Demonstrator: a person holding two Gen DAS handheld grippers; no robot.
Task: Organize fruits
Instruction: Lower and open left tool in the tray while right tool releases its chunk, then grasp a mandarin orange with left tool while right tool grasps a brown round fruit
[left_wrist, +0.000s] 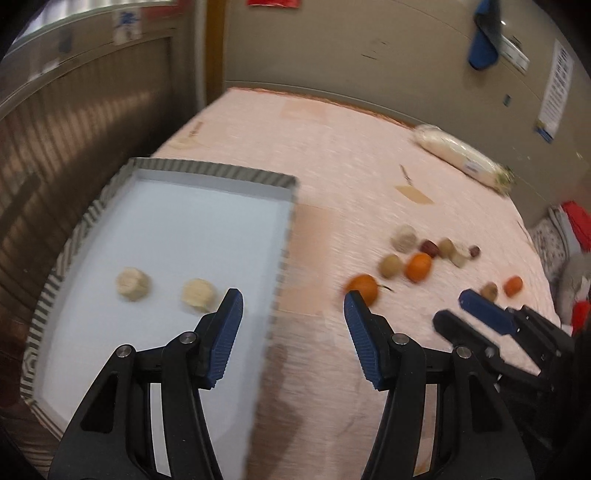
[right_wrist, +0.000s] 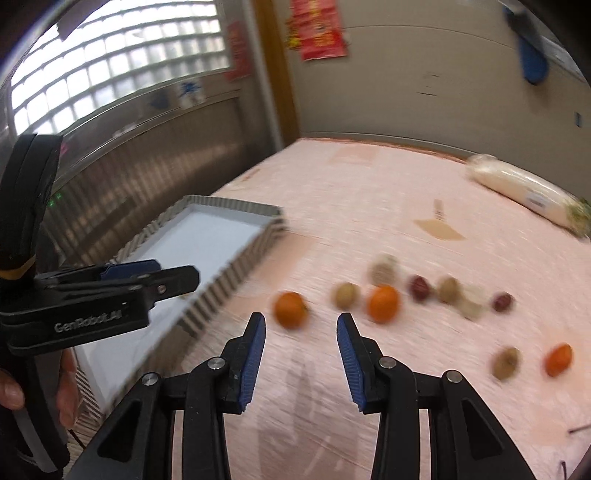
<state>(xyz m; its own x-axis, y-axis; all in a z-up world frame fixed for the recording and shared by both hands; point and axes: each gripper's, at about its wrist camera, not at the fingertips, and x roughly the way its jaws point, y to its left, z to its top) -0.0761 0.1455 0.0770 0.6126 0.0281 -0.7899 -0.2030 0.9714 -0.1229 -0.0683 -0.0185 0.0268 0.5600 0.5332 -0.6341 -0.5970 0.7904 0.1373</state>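
left jaws: spread partway on the left gripper (left_wrist: 293, 301), nothing between the pads (just tray floor and tablecloth showing through the gap)

right jaws: the right gripper (right_wrist: 301, 324) is spread too, a bit narrower by the look of it, and holding nothing

nearest fruit: an orange (right_wrist: 290, 309) on the cloth, just past the right gripper's left fingertip and slightly left of the gap in the right wrist view; in the left wrist view the same orange sits right behind the right-hand fingertip

long axis: roundish fruit, so no real axis to line up with

next ones out: a tan fruit (right_wrist: 345, 295) and a second orange (right_wrist: 383, 304), centre of the frame, then a loose cluster of small brown and dark red ones trailing right (all pretty smeared)

strays: another orange (right_wrist: 559, 359) with a tan one beside it, lower right

tray (left_wrist: 221, 174): left half of the left wrist view, two pale lumps (left_wrist: 133, 284) already in it

who's nearer: I'd guess either could take that first orange, but the left sits closer to the tray
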